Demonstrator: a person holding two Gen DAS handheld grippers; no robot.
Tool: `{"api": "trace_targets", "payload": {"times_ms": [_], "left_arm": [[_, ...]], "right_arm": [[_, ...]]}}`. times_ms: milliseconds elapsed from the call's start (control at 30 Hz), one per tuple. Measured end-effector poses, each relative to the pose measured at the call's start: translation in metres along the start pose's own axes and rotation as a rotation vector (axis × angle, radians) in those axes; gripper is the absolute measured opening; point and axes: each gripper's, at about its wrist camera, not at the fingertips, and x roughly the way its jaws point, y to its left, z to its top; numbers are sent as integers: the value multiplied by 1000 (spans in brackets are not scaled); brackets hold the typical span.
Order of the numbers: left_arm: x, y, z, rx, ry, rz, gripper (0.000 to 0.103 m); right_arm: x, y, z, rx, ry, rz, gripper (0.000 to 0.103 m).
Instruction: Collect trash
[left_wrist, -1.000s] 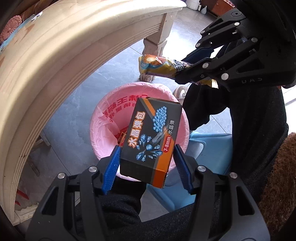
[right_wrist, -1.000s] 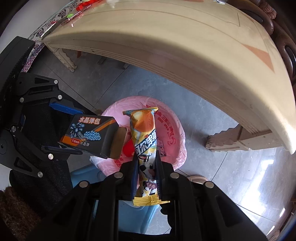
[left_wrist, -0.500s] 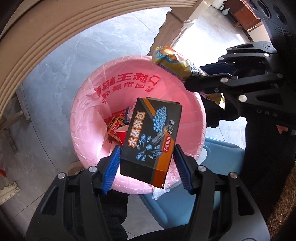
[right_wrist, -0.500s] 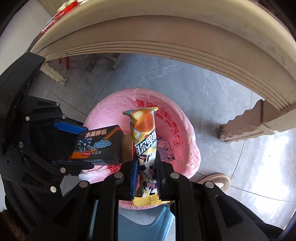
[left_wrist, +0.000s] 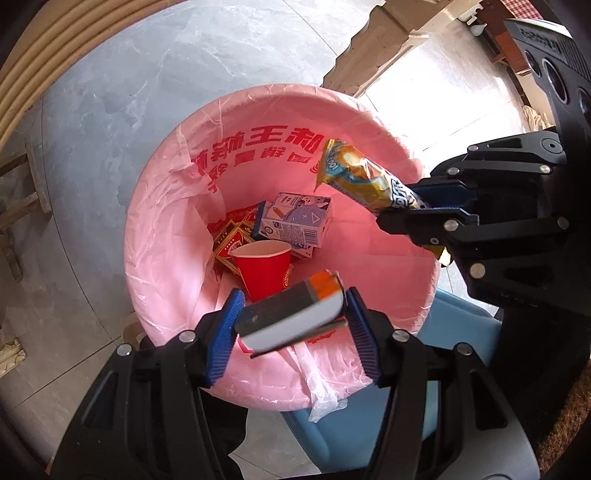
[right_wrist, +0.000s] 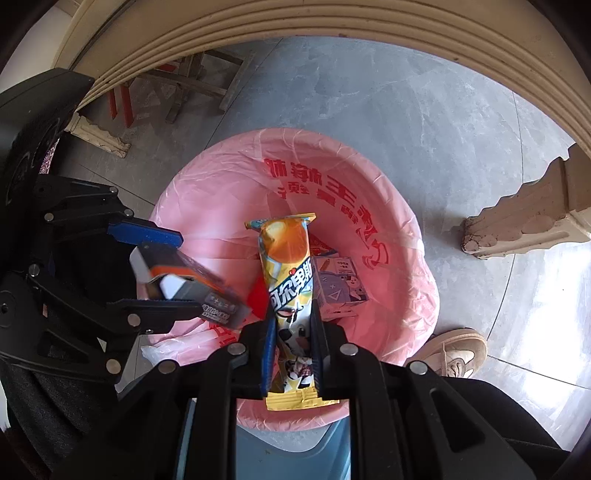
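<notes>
A pink-lined trash bin (left_wrist: 155, 206) (right_wrist: 413, 258) stands on the floor below both grippers. Inside lie a red paper cup (left_wrist: 264, 269), a small drink carton (left_wrist: 295, 221) (right_wrist: 340, 288) and red card packs (left_wrist: 231, 243). My left gripper (left_wrist: 291, 317) (right_wrist: 155, 266) hangs over the bin's near side; its jaws are closing on a dark box with an orange stripe (left_wrist: 291, 314) (right_wrist: 192, 284), which is tipped edge-on and blurred. My right gripper (right_wrist: 291, 332) (left_wrist: 424, 203) is shut on a yellow snack wrapper (right_wrist: 288, 273) (left_wrist: 362, 181) that sticks out over the bin.
The cream table's curved edge (right_wrist: 332, 22) (left_wrist: 29, 74) arcs above the bin, and a carved table leg (right_wrist: 524, 225) stands to the right. A person's beige shoe (right_wrist: 454, 350) rests beside the bin. A blue plastic seat (left_wrist: 458, 347) lies under the grippers. A wooden stool (right_wrist: 192, 81) stands farther off.
Both grippers have dropped closer to the bin's mouth. The dark box, face-on before, has tipped edge-on between the left pads. The wrapper sits unchanged in the right jaws.
</notes>
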Motion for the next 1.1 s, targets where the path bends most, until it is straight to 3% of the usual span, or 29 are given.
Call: {"api": "trace_targets", "payload": {"times_ms": [333,433,467,500,633,1100], "left_arm": [[-2,9,6,-36,-9,-4,56],[1,14,7,-59,12,-8,56],[3,16,7,-67,23,-8,62],[4,18,8,-77,36,-9,64],[4,23,8,-91,39,-12,69],[6,21,9,-99,50,11,69]], "right_arm": [[11,5,1,-27,22,-19,18],[9,5,2,-31,13,-39,40],[9,5,3,-27,8,-44,54],[8,5,3,-27,4,-58,60],[8,3,3,-25,5,-54,60],[11,1,1,-16,21,-57,60]]}}
